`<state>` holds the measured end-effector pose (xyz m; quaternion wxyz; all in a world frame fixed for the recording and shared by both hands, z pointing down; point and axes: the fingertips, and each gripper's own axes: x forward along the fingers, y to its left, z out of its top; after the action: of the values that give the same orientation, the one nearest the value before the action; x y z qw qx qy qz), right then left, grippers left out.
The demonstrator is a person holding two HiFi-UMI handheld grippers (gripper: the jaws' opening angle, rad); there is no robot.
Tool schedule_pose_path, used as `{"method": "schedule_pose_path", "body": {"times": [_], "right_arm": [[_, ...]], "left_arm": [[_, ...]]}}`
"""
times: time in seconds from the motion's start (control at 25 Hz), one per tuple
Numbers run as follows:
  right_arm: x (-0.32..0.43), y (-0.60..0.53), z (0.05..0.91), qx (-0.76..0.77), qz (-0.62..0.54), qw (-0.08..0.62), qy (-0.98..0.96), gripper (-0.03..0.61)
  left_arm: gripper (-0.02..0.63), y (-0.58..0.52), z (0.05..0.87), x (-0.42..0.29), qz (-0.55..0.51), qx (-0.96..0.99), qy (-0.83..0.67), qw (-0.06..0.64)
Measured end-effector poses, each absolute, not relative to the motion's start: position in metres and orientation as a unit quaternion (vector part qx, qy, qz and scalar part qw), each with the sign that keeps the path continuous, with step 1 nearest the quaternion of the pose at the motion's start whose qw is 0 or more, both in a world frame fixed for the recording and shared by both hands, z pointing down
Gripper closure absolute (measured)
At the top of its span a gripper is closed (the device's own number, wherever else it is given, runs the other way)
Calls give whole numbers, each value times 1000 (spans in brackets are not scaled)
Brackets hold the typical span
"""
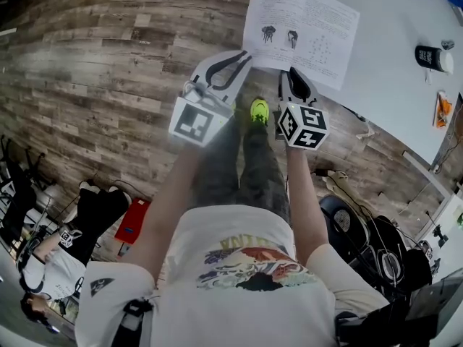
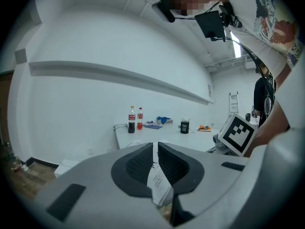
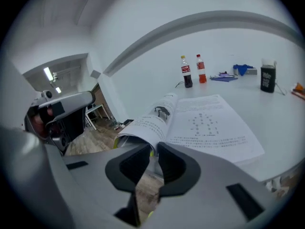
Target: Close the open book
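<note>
The open book (image 1: 300, 27) lies at the near edge of the white table (image 1: 391, 56), its left part hanging past the edge over the floor. My left gripper (image 1: 246, 56) is at the book's lower left corner; in the left gripper view (image 2: 156, 149) its jaws are shut on a printed page (image 2: 159, 182). My right gripper (image 1: 293, 72) is at the book's near edge close to the spine. In the right gripper view (image 3: 153, 149) the jaws stand nearly together on the book's edge, with the left pages (image 3: 147, 128) curling up above them and the right page (image 3: 209, 123) flat.
Two drink bottles (image 3: 186, 73), a black cup (image 1: 432, 58) and an orange item (image 1: 442, 109) stand farther back on the table. Below is a wooden floor (image 1: 108, 63) and the person's green shoe (image 1: 259, 110). A seated person (image 1: 51, 266) is at the lower left.
</note>
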<state>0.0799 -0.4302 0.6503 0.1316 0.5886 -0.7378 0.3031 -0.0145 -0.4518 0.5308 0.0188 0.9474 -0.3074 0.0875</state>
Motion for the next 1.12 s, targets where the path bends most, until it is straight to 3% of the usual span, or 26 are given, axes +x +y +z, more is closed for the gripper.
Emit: {"method": "schedule_pose_path", "body": {"times": [0.36, 0.76, 1.12], "right_arm": [[98, -422, 661, 598, 398, 55, -694, 528], [103, -420, 662, 600, 417, 33, -682, 526], [102, -418, 665, 584, 476, -40, -656, 526]], "left_arm": [[600, -442, 525, -7, 88, 949, -302, 26], [600, -436, 525, 3, 98, 952, -289, 31], [600, -433, 519, 10, 97, 956, -276, 27]]}}
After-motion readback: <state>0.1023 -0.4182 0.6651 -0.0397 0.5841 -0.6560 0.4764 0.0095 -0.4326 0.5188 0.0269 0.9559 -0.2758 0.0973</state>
